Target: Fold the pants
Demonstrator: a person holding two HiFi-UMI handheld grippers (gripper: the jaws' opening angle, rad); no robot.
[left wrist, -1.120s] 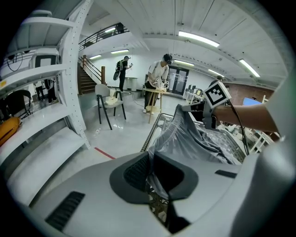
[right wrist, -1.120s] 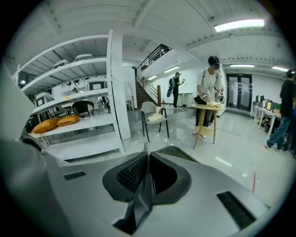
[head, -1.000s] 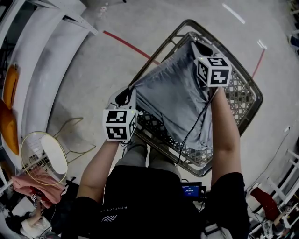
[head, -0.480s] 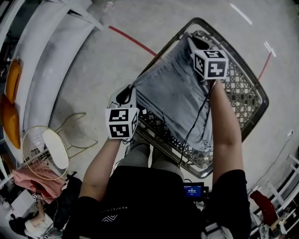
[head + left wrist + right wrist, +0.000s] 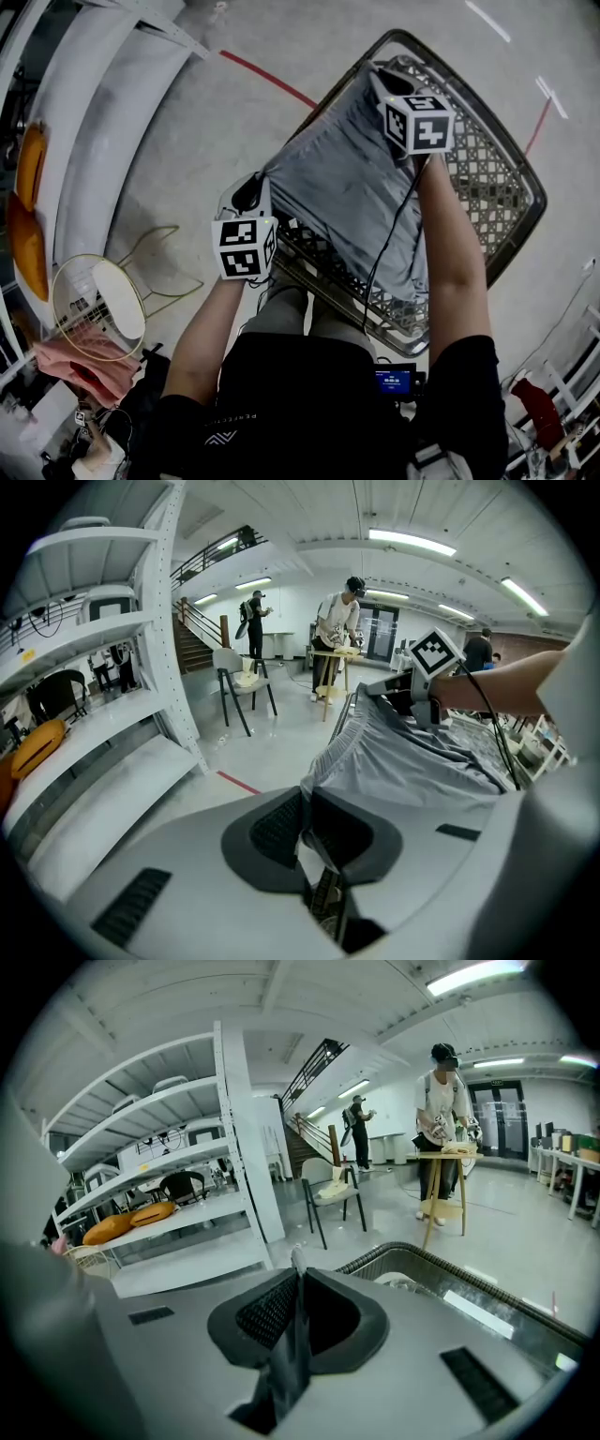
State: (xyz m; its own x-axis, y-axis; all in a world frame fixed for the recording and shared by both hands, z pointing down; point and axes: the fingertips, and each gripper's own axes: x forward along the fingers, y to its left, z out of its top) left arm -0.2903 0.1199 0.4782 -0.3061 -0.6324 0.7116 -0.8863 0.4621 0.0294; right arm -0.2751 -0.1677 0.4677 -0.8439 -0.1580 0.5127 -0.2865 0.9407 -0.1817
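Grey pants [image 5: 347, 197] hang spread between my two grippers over a dark wire-mesh table [image 5: 511, 164]. At the table's near-left corner my left gripper [image 5: 263, 180] is shut on one end of the waistband; in the left gripper view the cloth [image 5: 412, 761] runs out from the closed jaws [image 5: 305, 794]. The right gripper [image 5: 382, 82] is shut on the other end of the waistband, over the table's far corner. In the right gripper view a strip of grey fabric [image 5: 292, 1344] is pinched between its pads. The legs lie draped across the mesh toward me.
White shelving [image 5: 103, 122] with orange items [image 5: 28, 159] stands to the left. A gold wire stool [image 5: 94, 309] with pink cloth is beside my left leg. A red floor line [image 5: 267, 80] passes the table. People work at a distant table [image 5: 337, 621].
Both grippers have sunk a little toward the table with the waistband still stretched between them. Neither grip has changed.
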